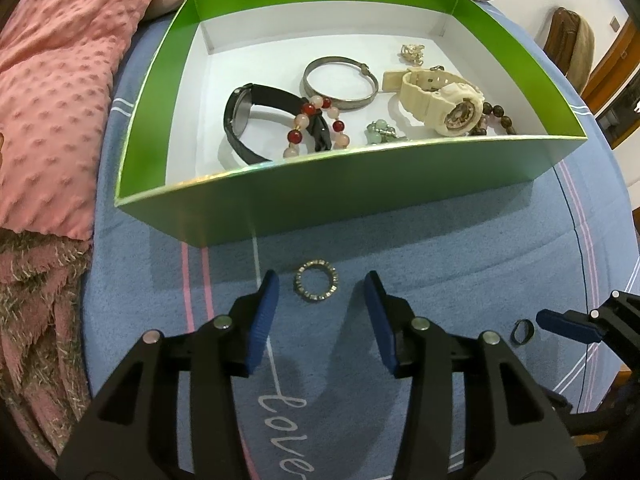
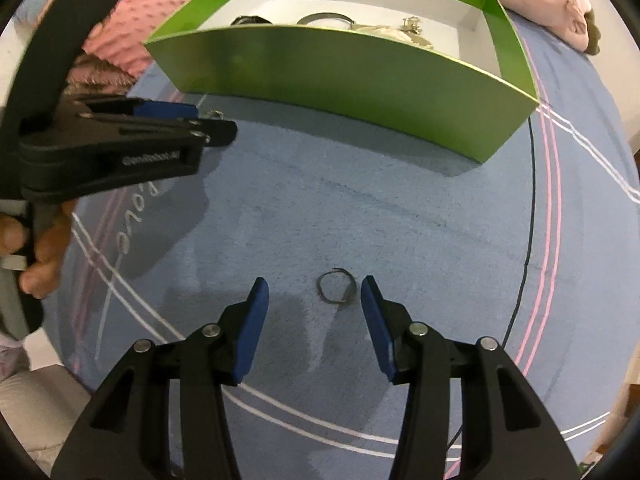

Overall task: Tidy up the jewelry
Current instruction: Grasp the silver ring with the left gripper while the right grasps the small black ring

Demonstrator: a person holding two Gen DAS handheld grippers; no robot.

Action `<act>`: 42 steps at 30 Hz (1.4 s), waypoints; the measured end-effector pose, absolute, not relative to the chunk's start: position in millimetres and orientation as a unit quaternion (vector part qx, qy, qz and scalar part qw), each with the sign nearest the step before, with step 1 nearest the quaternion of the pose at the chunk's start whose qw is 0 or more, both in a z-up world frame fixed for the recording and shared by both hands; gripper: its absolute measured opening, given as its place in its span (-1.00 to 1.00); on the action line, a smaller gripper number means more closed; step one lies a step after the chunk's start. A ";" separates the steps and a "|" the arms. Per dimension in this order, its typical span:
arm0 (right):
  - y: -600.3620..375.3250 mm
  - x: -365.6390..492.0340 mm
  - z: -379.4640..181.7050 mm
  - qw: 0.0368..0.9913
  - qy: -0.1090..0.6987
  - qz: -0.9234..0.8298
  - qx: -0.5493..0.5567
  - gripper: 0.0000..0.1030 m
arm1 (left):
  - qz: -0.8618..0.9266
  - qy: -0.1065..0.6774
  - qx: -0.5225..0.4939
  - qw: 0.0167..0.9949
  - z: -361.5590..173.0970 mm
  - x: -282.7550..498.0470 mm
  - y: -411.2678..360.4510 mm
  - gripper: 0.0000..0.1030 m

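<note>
The left gripper (image 1: 320,288) hangs released, blue pads spread wide, with the stone-set ring (image 1: 316,286) lying flat on the blue cloth (image 1: 440,248) just ahead of and between its fingertips. To take it cleanly, I would lower until the pads straddle the band, then close slowly so it does not skid on the pile. The green box (image 1: 360,184), already holding watches and bracelets, stands just beyond. The right gripper (image 2: 315,290) is likewise released, and the thin dark ring (image 2: 335,286) lies between its tips, nearer the right pad. Centring first should stop the band from tipping sideways.
</note>
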State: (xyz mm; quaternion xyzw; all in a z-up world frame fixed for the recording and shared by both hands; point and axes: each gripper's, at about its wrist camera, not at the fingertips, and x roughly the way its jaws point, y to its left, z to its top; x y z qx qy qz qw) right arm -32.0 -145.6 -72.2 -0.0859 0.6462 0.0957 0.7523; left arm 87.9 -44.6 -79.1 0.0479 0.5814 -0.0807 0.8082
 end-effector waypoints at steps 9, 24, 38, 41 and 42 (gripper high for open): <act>-145.4 -32.3 -79.3 0.754 0.645 0.083 -0.096 -0.58 | -0.079 0.580 0.046 0.809 -79.2 86.5 -37.8 -0.10; -156.9 -29.7 -69.2 0.755 0.644 0.085 -0.089 -0.61 | -0.085 0.579 0.026 0.811 -78.6 85.3 -28.4 -0.59; -167.7 -30.8 -59.0 0.759 0.641 0.086 -0.076 -0.61 | -0.116 0.567 -0.024 0.815 -57.7 48.2 13.0 -0.59; -170.3 -31.3 -50.8 0.764 0.635 0.087 -0.073 -0.61 | -0.118 0.567 -0.028 0.815 -53.3 42.3 15.2 -0.59; -171.5 -31.4 -48.6 0.765 0.633 0.087 -0.073 -0.61 | -0.117 0.566 -0.027 0.815 -52.5 42.4 15.6 -0.59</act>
